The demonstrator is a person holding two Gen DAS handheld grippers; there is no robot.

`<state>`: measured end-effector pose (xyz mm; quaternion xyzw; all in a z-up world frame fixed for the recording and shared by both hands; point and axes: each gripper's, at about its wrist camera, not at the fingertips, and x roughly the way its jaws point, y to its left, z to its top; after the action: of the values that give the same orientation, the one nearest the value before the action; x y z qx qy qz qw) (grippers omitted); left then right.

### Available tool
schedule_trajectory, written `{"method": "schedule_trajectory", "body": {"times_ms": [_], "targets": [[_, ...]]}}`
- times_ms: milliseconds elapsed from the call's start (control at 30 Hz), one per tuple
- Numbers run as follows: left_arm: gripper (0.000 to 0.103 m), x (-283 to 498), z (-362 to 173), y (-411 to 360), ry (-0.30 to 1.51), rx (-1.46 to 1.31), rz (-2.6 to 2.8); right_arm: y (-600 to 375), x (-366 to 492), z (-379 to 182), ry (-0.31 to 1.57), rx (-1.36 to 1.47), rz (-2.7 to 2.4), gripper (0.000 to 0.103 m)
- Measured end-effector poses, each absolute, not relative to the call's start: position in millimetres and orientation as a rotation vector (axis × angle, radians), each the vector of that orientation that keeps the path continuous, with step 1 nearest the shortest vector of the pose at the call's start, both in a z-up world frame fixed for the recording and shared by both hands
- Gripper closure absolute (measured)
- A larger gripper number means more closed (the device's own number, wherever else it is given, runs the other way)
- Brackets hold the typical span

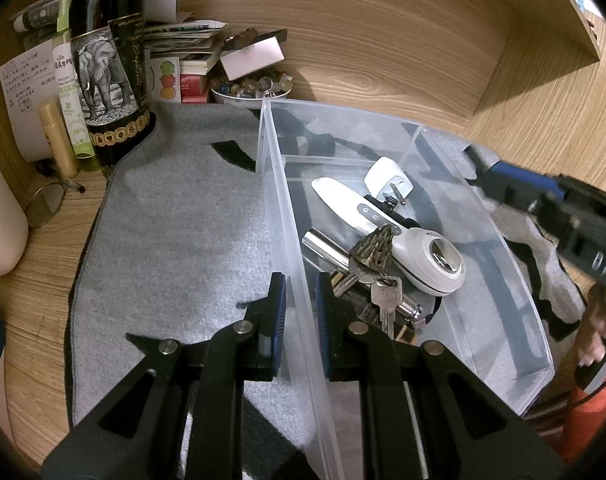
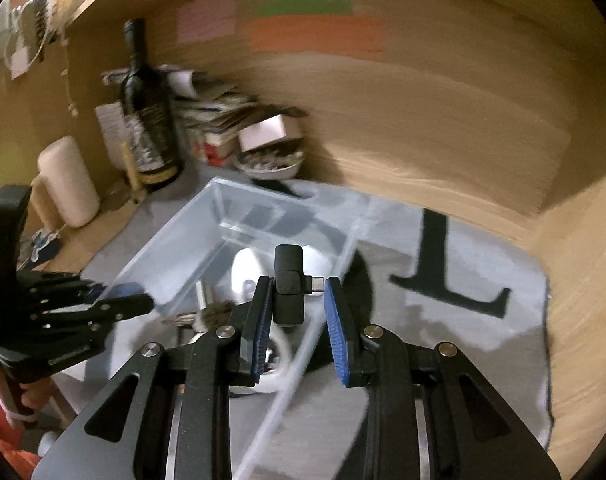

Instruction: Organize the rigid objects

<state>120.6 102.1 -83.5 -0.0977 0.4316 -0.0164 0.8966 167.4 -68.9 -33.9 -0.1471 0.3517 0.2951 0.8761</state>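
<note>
- The left gripper [image 1: 301, 304] has its jaws straddling the near wall of the clear plastic bin [image 1: 515, 280], one pad outside and one inside; whether the pads actually pinch the wall cannot be told, though the gap looks wider than the wall.
- The right gripper [image 2: 297, 308] holds a small black USB-C dongle [image 2: 289, 286] between its jaws. The dongle's body rests against the left pad, and its plug points sideways at the right pad with a sliver of gap, so I cannot tell whether the grip is firm or already loosened.
- The dongle stands upright, long axis along the fingers, and hangs above the bin's near right rim.
- Already in the bin lie a white handheld device [image 1: 403, 232], a chrome cylinder [image 1: 327, 246], a bunch of keys [image 1: 385, 300] and a dark pinecone-shaped trinket [image 1: 377, 250].
- The bin sits on a grey mat [image 1: 175, 240], with a wine bottle [image 1: 111, 64] and a bowl of small stones [image 1: 251, 86] behind it.
- As I judge it, the open floor of the bin lies ahead and slightly left of the right jaws, so a short forward carry before letting go would clear the rim. The right hand is the one placed to do it.
- This view is motion-blurred.
</note>
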Motion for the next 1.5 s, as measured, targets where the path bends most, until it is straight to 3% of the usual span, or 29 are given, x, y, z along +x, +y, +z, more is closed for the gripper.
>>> {"method": "schedule_trajectory", "body": {"times_ms": [667, 733, 1000, 1067, 1167, 1267, 1367, 1500], "targets": [[0.087, 122, -83, 100, 0.906, -0.213, -0.035, -49, 156, -65, 0.823, -0.365, 0.697, 0.076], [0.081, 122, -83, 100, 0.906, -0.209, -0.032, -51, 156, -63, 0.823, -0.353, 0.696, 0.069], [0.038, 115, -71, 103, 0.875, -0.197, -0.008, -69, 146, -43, 0.747, -0.304, 0.678, 0.041], [0.037, 112, -65, 101, 0.856, -0.186, -0.005, -75, 143, -37, 0.725, -0.291, 0.674, 0.038], [0.036, 106, -56, 98, 0.825, -0.162, 0.014, -84, 137, -27, 0.690, -0.272, 0.651, 0.025], [0.023, 99, -46, 95, 0.783, -0.161, 0.023, -93, 131, -20, 0.661, -0.252, 0.645, 0.022], [0.022, 88, -32, 88, 0.713, -0.147, 0.023, -100, 123, -12, 0.629, -0.242, 0.632, 0.020], [0.008, 70, -13, 75, 0.615, -0.108, 0.021, -110, 112, -4, 0.590, -0.226, 0.623, 0.013]]}}
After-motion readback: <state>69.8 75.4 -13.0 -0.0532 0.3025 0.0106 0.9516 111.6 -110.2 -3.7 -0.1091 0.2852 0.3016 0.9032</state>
